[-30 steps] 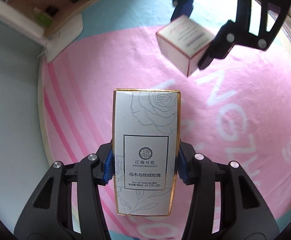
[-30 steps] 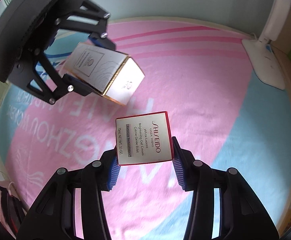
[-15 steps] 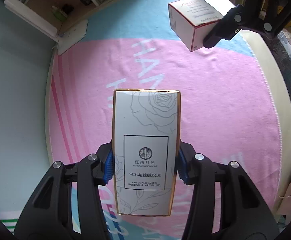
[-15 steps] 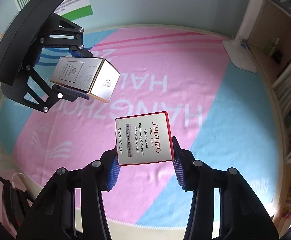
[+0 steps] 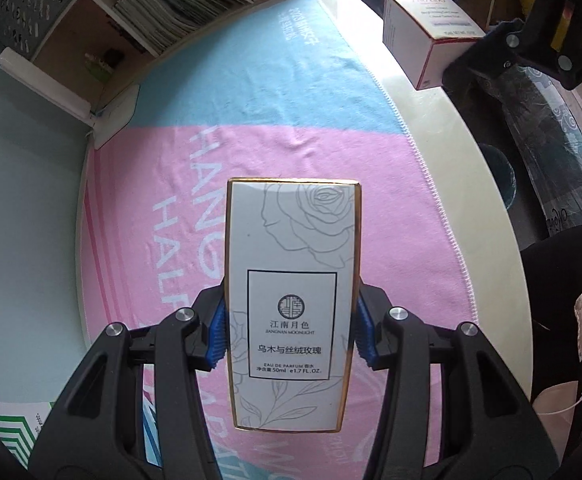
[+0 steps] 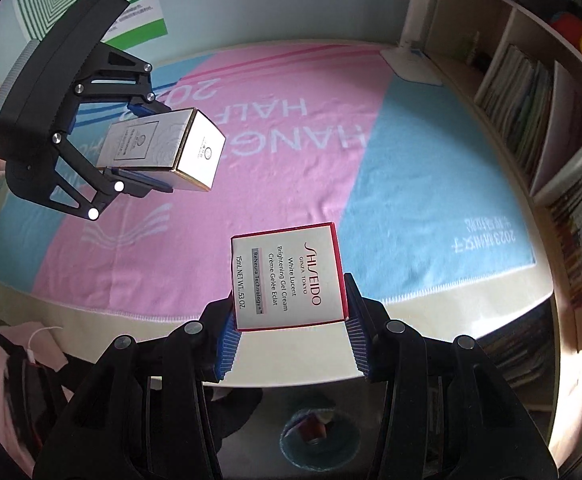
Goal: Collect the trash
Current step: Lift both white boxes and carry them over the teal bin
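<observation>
My left gripper is shut on a tall white perfume box with gold edges and a rose drawing, held above the pink and blue towel. The right wrist view shows that box in the left gripper at upper left. My right gripper is shut on a white Shiseido cream box with red edges, held over the table's front edge. That box also shows at the top right of the left wrist view. A blue trash bin with items inside stands on the floor below.
A cream table carries the towel. Bookshelves with books run along the right. A white lamp base sits at the towel's far corner. A green-striped poster hangs on the wall. The bin stands beside the table.
Both grippers have drawn back toward the table's front edge with their boxes still held. The trash bin has come into the right wrist view below the table.
</observation>
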Demonstrator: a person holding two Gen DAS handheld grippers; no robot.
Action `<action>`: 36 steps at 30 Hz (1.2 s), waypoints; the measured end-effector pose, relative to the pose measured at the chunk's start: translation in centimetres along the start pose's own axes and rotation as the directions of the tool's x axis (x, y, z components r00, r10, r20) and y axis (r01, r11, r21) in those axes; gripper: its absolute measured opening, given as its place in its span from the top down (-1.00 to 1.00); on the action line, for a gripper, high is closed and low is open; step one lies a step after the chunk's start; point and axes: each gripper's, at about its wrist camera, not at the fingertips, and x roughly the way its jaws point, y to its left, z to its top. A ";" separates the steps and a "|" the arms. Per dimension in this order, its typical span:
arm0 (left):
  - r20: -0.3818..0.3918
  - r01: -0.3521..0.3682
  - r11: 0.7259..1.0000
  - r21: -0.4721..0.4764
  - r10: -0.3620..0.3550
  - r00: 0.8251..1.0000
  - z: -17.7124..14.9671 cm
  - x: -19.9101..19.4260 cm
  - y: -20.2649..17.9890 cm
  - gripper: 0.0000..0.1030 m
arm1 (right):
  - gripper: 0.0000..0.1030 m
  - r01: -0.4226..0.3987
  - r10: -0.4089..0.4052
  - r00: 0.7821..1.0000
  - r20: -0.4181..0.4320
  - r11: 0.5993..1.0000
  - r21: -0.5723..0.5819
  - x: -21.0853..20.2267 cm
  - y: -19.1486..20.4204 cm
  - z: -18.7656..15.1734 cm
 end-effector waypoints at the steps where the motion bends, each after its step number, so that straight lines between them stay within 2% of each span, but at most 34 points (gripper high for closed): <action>1: 0.005 0.001 1.000 0.008 -0.001 1.000 0.3 -0.4 -0.8 0.09 | 0.09 0.007 -0.007 1.000 0.001 1.000 0.014 -0.5 -0.1 -0.8; 8: 0.039 0.018 0.998 0.061 -0.020 0.999 4.3 -1.3 -5.6 0.09 | 0.09 0.037 -0.038 0.999 0.011 0.994 0.099 -2.8 -2.0 -5.9; 17: 0.054 0.109 0.979 0.173 -0.120 0.991 11.1 -0.8 -14.6 0.09 | 0.09 0.056 -0.052 0.998 -0.022 0.970 0.238 -5.4 -5.7 -14.9; 23: 0.030 0.189 0.944 0.271 -0.204 0.978 15.3 0.7 -21.5 0.09 | 0.09 0.070 -0.054 0.997 -0.056 0.932 0.356 -6.6 -7.7 -21.4; 28: -0.004 0.250 0.902 0.353 -0.266 0.964 17.7 1.9 -26.6 0.09 | 0.09 0.089 -0.056 0.995 -0.085 0.887 0.453 -7.5 -8.6 -26.6; 36: -0.035 0.290 0.844 0.452 -0.308 0.951 20.4 2.6 -31.9 0.09 | 0.09 0.115 -0.071 0.992 -0.101 0.822 0.558 -8.9 -9.1 -31.6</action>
